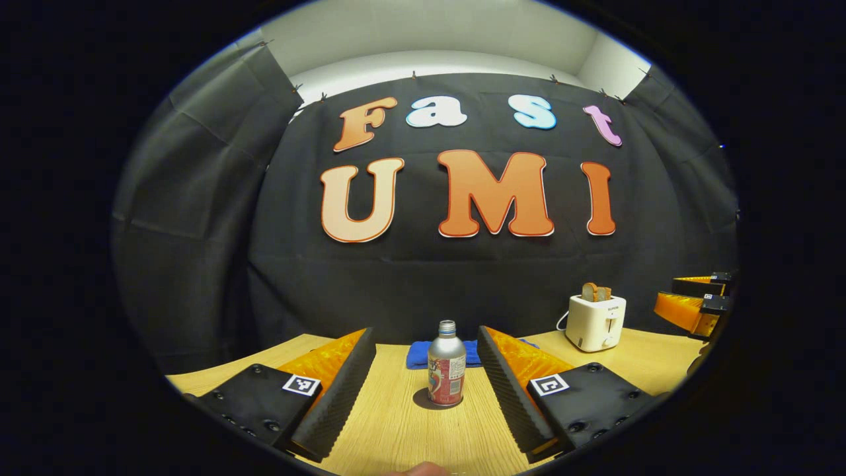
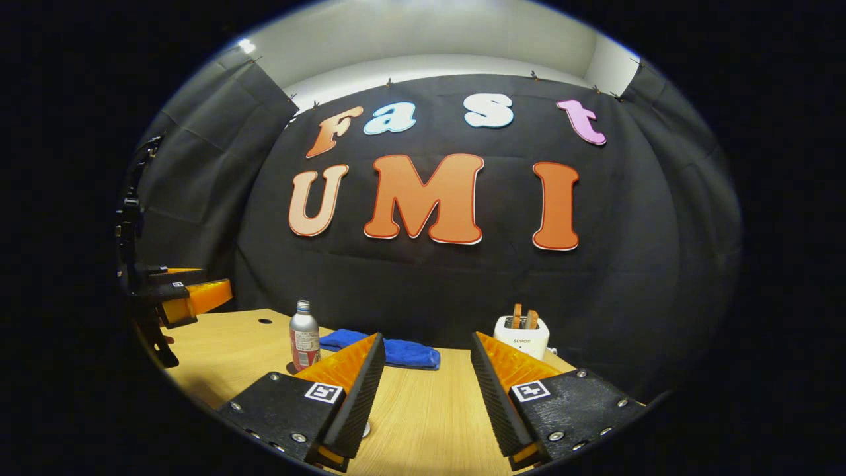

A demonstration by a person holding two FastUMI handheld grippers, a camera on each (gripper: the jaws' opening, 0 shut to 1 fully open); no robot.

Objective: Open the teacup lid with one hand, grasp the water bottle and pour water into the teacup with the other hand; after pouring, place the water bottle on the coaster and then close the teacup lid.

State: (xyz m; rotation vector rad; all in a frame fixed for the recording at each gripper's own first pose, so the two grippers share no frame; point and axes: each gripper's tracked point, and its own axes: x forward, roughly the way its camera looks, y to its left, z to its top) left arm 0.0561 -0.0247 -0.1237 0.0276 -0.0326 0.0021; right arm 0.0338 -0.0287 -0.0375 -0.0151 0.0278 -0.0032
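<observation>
Left gripper [image 1: 426, 390]: jaws spread wide, holding nothing, low over the wooden table [image 1: 396, 436]. The water bottle [image 1: 446, 363] stands upright at lower centre of the left gripper view, framed between the fingers, untouched, capped. A blue cloth [image 1: 416, 354] lies behind it; a white toaster [image 1: 595, 322] sits at right. Right gripper [image 2: 423, 396]: jaws likewise apart, empty; the bottle stands at lower left of its view.
</observation>
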